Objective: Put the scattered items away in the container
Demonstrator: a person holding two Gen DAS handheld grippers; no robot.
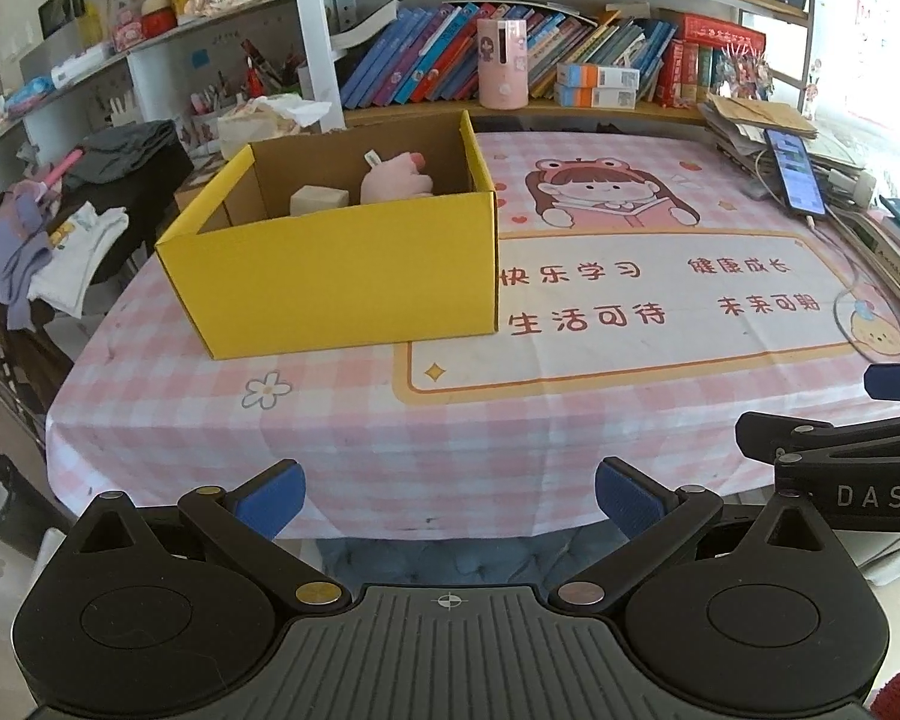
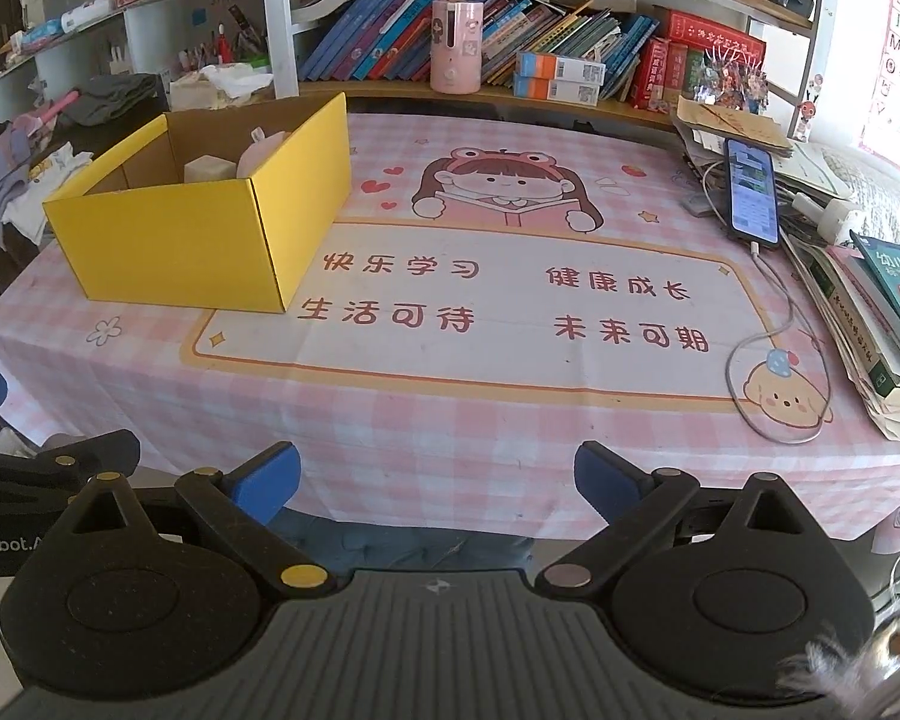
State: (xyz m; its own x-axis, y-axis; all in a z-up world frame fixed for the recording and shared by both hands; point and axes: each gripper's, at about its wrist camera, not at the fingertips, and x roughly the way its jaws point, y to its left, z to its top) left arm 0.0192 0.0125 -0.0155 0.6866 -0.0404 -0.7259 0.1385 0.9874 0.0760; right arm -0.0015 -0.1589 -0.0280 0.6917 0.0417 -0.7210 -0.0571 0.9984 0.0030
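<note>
On the far left part of the desk [image 2: 450,408] sits the yellow cardboard box [image 1: 342,276], open at the top and resting partly on the printed panel of the pink checked cloth. Its near wall hides most of what lies inside: only the upper part of a pink plush toy [image 1: 393,180] and the top of a pale cream block [image 1: 319,201] rise above the rim, side by side, the block to the left. Whether they touch cannot be told, and the floor of the box is out of sight in both views. From the right wrist camera the toy [image 2: 261,153] shows even less — a pink curve behind the box's long side wall.

The left gripper [image 1: 450,498] hangs off the near edge of the desk, its jaws spread wide with nothing between the blue pads. The right gripper [image 2: 438,480] is held likewise, jaws wide and bare, just off the same edge. Each camera catches the other gripper only as a cut-off black piece at the frame's side.

Along the right edge a phone [image 2: 750,192] leans on a stack of papers and books, its white cable [image 2: 768,348] looping over the cloth — the stack itself runs out of frame.
</note>
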